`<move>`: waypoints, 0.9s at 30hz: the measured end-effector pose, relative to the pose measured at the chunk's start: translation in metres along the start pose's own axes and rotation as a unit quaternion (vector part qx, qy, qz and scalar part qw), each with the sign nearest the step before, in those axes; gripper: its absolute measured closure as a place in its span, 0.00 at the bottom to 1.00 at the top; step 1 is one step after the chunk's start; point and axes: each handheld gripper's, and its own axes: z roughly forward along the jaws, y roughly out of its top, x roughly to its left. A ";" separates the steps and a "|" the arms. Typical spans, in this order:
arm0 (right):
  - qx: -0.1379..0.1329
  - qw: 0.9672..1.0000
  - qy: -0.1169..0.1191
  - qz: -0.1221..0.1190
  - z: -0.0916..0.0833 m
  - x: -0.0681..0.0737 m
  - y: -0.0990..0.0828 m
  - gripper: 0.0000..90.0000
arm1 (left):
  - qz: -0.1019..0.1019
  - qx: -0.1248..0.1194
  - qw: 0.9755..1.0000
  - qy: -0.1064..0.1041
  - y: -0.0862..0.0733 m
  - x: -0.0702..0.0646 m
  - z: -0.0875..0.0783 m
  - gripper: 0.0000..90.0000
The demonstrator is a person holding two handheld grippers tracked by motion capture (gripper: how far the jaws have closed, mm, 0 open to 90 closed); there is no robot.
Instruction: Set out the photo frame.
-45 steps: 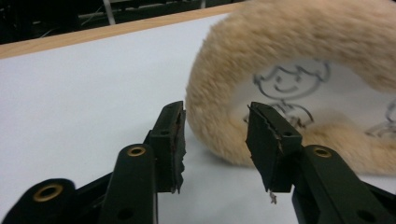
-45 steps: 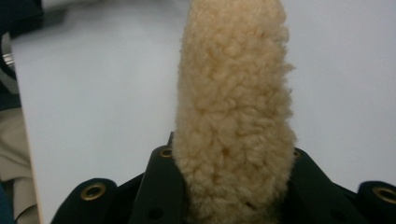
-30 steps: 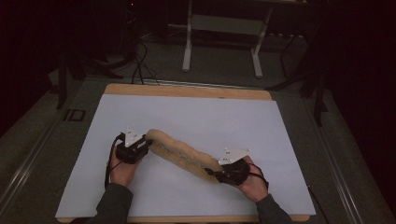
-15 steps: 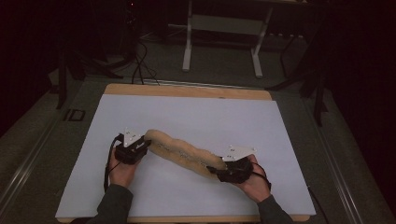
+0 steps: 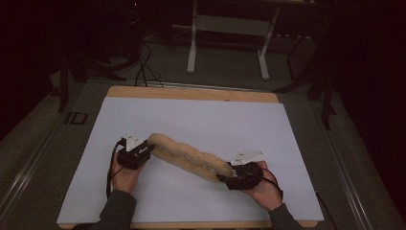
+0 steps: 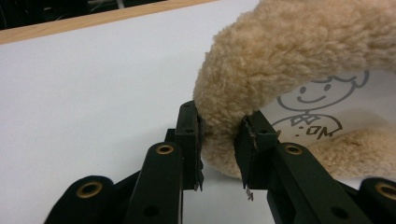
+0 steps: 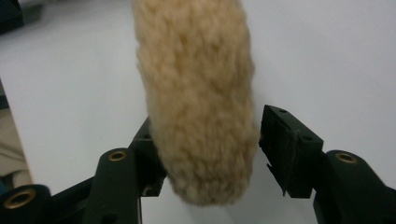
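A long tan fleece roll (image 5: 186, 158) lies slantwise on the white sheet (image 5: 201, 115), stretched between my two grippers. My left gripper (image 5: 145, 151) holds its far-left end; in the left gripper view the jaws (image 6: 219, 135) pinch the fleece (image 6: 289, 51), and a white lining with a cartoon figure (image 6: 322, 107) shows beneath. My right gripper (image 5: 230, 176) is at the near-right end. Its jaws (image 7: 210, 135) have just been opening: the fleece (image 7: 196, 93) still lies between them, with a clear gap at the right-hand jaw.
The sheet covers a wooden table whose bare far edge (image 5: 191, 93) shows. Beyond it on the dark floor stand a white-legged frame (image 5: 227, 28) and some cables (image 5: 140, 67). Bare sheet lies all around the roll.
The right gripper's jaws have spread and let go of the fleece end. The left gripper and the roll have stayed where they were.
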 end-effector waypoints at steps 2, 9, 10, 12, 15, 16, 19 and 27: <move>0.004 1.000 0.001 0.004 -0.001 -0.001 -0.001 0.50 | -0.002 0.000 1.000 0.000 0.000 0.000 0.000 0.81; 0.007 1.000 -0.013 0.021 -0.003 -0.004 -0.002 0.63 | -0.007 0.001 1.000 0.009 0.000 -0.003 -0.001 0.81; 0.005 1.000 -0.018 0.025 -0.003 -0.005 -0.002 0.64 | -0.008 0.001 1.000 0.010 0.000 -0.003 -0.001 0.81; 0.002 0.999 -0.029 0.030 -0.005 -0.007 -0.002 0.65 | -0.010 0.002 1.000 0.013 0.001 -0.004 -0.001 0.81; 0.000 0.998 -0.044 0.039 -0.006 -0.008 -0.003 0.67 | -0.011 0.002 1.000 0.019 0.001 -0.006 -0.001 0.81; 0.001 0.998 -0.048 0.039 -0.005 -0.008 -0.003 0.68 | -0.009 0.002 1.000 0.021 0.001 -0.007 -0.002 0.81; 0.006 0.997 -0.060 0.038 -0.004 -0.008 -0.003 0.69 | -0.007 0.003 1.000 0.028 0.002 -0.010 -0.002 0.81; 0.000 0.997 -0.069 0.044 -0.003 -0.009 -0.004 0.70 | -0.010 0.003 0.999 0.040 0.002 -0.013 -0.004 0.82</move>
